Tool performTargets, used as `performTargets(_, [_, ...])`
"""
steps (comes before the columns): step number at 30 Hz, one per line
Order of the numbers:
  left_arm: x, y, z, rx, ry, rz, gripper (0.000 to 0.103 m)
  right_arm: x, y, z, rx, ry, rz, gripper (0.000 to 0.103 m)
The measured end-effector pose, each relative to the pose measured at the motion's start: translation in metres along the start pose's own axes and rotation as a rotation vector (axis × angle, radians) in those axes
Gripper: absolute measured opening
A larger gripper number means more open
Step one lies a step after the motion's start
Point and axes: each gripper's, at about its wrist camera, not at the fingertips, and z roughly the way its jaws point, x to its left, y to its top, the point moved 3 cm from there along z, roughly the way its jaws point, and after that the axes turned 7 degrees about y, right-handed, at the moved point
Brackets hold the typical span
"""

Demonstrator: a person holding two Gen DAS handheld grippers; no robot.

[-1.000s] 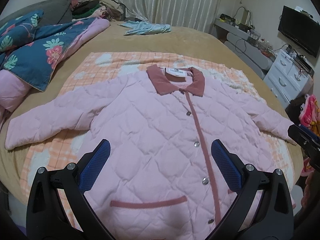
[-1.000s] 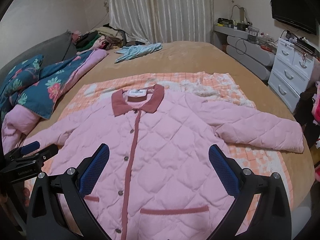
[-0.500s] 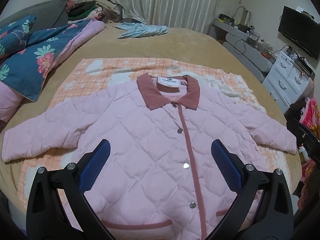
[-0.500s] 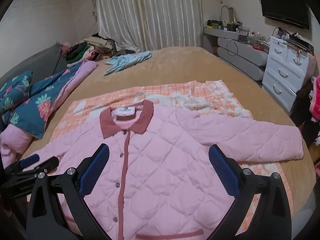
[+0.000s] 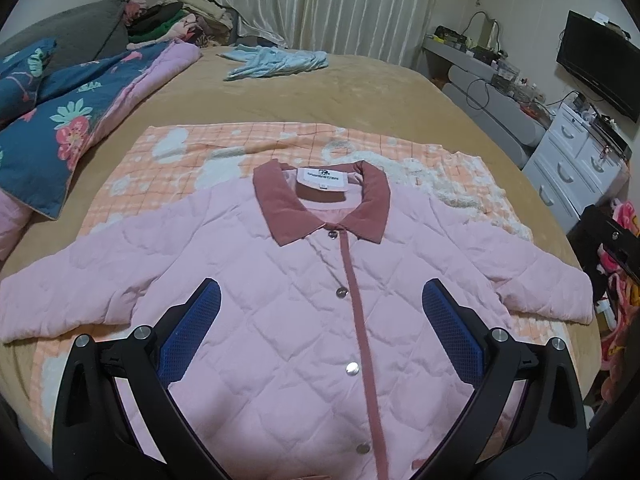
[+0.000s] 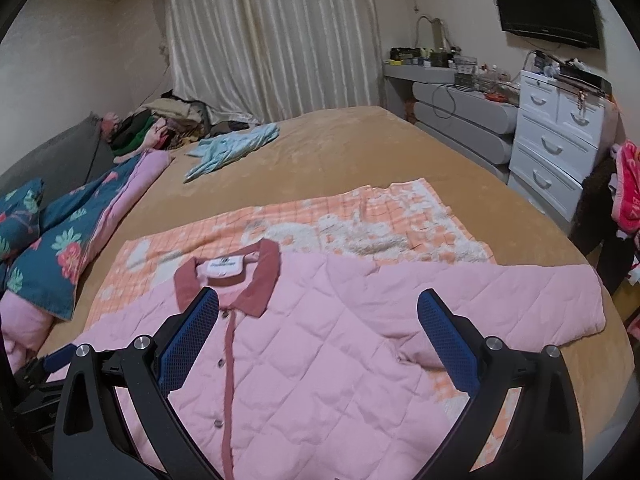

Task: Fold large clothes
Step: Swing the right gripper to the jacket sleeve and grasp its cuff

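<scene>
While the pink jacket [image 5: 304, 320] lies flat, left gripper [image 5: 320, 336] and right gripper [image 6: 318, 340] hover wide apart, empty

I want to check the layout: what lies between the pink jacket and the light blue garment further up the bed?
In both views, the orange checked blanket under the pink jacket, then bare tan bedcover up to the light blue garment.

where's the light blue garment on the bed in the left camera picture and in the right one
Left wrist view: the light blue garment lies top centre on the far side of the bed, beyond the pink jacket's collar.
Right wrist view: the light blue garment sits upper left of centre, further left of the collar.
Shared landmark: the curtain behind it.
</scene>
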Motion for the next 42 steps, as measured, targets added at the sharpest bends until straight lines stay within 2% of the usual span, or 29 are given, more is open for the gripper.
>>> performTargets(7, [-0.015, 0.010, 0.020, 0.011, -0.011, 0.007, 0.095, -0.041, 0.000, 0.014, -0.012, -0.051, 0.072, 0.099])
performTargets(22, [-0.055, 0.002, 0.076, 0.081, -0.029, 0.016, 0.095, -0.170, -0.027, 0.052, 0.041, -0.225, 0.291, 0.099])
performTargets(31, [-0.090, -0.011, 0.099, 0.128, -0.036, 0.081, 0.095, -0.242, -0.047, 0.051, 0.040, -0.299, 0.446, 0.099])
performTargets(36, [-0.104, -0.015, 0.107, 0.137, -0.023, 0.109, 0.095, -0.284, -0.060, 0.045, 0.015, -0.341, 0.559, 0.099])
performTargets(42, [-0.109, -0.013, 0.112, 0.123, -0.017, 0.115, 0.095, -0.333, -0.083, 0.045, 0.027, -0.393, 0.699, 0.099])
